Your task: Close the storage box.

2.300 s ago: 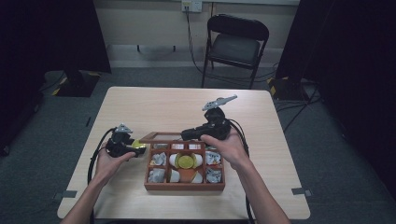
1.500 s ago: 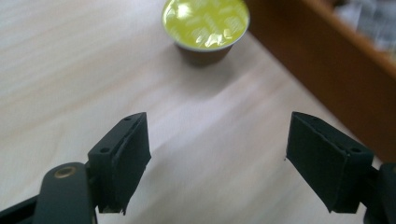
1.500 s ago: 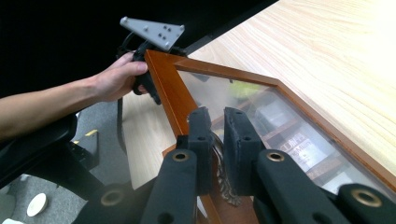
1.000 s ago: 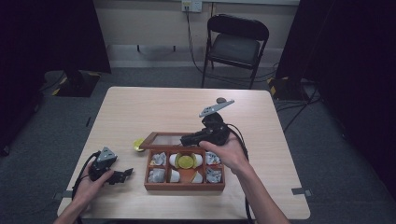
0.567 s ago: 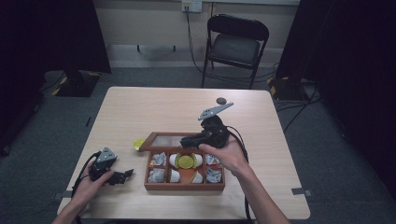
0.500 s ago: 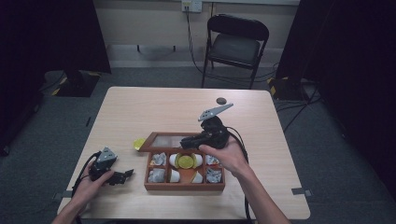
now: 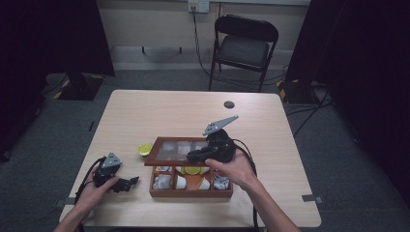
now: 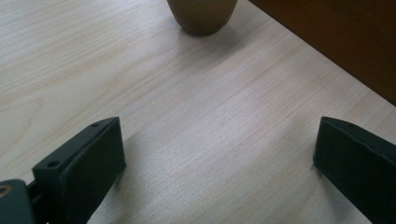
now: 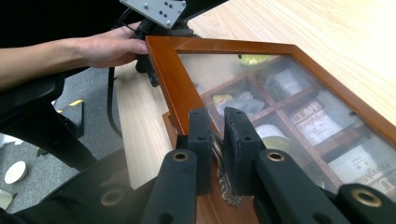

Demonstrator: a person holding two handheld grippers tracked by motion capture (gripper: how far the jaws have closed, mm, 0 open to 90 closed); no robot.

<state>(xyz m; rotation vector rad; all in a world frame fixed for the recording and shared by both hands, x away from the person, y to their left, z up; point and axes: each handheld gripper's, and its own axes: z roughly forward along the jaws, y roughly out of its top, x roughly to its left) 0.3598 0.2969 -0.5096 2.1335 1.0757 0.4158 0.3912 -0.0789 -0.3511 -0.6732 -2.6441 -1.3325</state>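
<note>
moved: our left gripper (image 7: 126, 182) left the cup (image 7: 144, 149), jaws just opened, empty | step: right gripper (image 9: 214, 140) clamps lid (image 7: 180, 150) over box (image 7: 191, 190), half-raised | next: we swing it fully open

The counter (image 8: 187, 121) is pale wood with a fine, smooth, matt grain. The box (image 7: 191, 186) is reddish-brown wood with a soft satin sheen; its lid (image 9: 177, 88) frames a clear, lightly reflective pane. The right tongs (image 9: 215, 140) are matt black plastic with brass-coloured metal rivets, and the left tongs (image 8: 219, 154) look alike.
</note>
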